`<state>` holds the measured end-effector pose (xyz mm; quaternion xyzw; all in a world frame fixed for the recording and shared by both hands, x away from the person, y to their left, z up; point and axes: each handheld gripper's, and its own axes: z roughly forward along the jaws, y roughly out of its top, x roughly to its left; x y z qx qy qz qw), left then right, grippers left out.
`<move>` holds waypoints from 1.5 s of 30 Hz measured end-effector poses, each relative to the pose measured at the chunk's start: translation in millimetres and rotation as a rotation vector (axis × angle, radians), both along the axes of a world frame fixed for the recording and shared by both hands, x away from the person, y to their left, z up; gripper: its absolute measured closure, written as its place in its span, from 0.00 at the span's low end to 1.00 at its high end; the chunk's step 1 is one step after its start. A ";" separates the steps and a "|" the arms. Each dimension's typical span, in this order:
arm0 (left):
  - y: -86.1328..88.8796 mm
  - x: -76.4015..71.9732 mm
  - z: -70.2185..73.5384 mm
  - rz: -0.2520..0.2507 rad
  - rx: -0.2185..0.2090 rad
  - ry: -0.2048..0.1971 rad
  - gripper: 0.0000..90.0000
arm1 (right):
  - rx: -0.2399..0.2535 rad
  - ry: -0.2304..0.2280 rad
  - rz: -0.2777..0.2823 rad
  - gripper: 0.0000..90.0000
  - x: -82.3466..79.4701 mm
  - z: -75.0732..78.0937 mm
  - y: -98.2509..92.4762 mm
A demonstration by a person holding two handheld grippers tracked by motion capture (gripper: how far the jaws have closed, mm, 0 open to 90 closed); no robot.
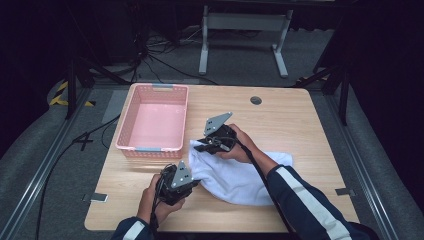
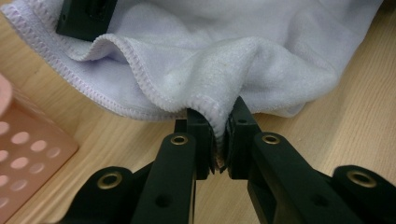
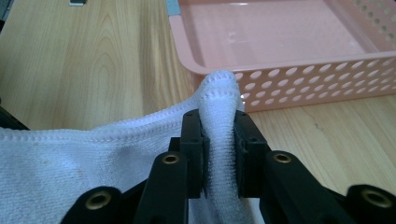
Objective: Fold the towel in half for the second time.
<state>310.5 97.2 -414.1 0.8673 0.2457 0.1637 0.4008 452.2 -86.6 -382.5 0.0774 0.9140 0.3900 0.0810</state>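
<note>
A white towel (image 1: 235, 175) lies crumpled on the wooden table (image 1: 290, 120), its left end raised off the surface. My left gripper (image 1: 192, 184) is shut on the towel's near left corner; in the left gripper view the stitched hem (image 2: 217, 119) is pinched between the jaws of my left gripper (image 2: 218, 140). My right gripper (image 1: 197, 145) is shut on the far left corner. In the right gripper view, that corner of the towel (image 3: 218, 93) pokes up between the jaws of my right gripper (image 3: 218, 140).
An empty pink perforated basket (image 1: 131, 137) stands on the table's left part, just left of the right gripper; its holed wall (image 3: 327, 84) is close in front of that gripper. A round cable hole (image 1: 256, 100) sits near the far edge.
</note>
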 end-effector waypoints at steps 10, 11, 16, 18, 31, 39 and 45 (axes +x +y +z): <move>-42.4 8.4 26.5 -0.117 -0.017 -0.073 0.92 | 0.069 -0.017 -0.012 0.84 -3.6 32.1 -42.9; -42.4 8.4 26.5 -0.117 -0.017 -0.073 0.92 | 0.069 -0.017 -0.012 0.84 -3.6 32.1 -42.9; -75.5 12.3 35.7 -0.183 -0.023 -0.093 0.92 | 0.112 -0.017 -0.019 0.84 -8.5 45.9 -91.9; -93.4 14.5 38.7 -0.216 -0.010 -0.112 0.92 | 0.116 -0.016 -0.028 0.84 -8.9 46.7 -100.3; -187.3 34.6 23.5 -0.365 0.018 -0.035 0.91 | 0.104 -0.010 -0.147 0.79 -19.9 30.0 -204.0; -221.1 35.4 0.9 -0.419 -0.007 0.030 0.75 | 0.072 0.029 -0.218 0.68 -29.2 1.6 -257.1; -197.9 26.6 16.2 -0.415 -0.058 0.025 0.59 | 0.030 0.059 -0.315 0.53 -35.9 -18.0 -298.5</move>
